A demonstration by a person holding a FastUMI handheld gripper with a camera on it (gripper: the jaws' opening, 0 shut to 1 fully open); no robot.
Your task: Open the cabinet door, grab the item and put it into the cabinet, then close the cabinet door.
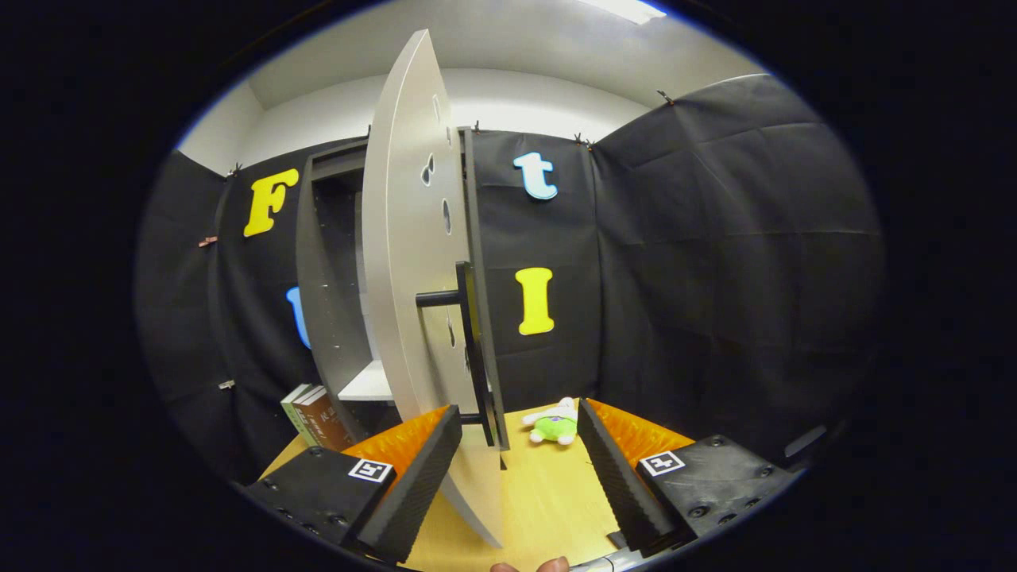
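Observation:
The cabinet (326, 262) stands on the wooden table with its pale door (409, 262) swung wide open, edge-on to me. A dark bar handle (470, 349) runs down the door's outer edge. My gripper (520, 469) is open, and the door's lower edge and the handle's lower end sit between its fingers, nearer the left finger (417, 485). Neither finger presses on them. A small green and white plush toy (554, 423) lies on the table just beyond the right finger (616, 477). A white shelf (369, 385) shows inside the cabinet.
Two books (314, 417) stand left of the cabinet's base. The wooden tabletop (548, 500) stretches between the fingers toward the toy. Black cloth walls close the booth behind and to the right. A person's fingertips (528, 566) show at the near edge.

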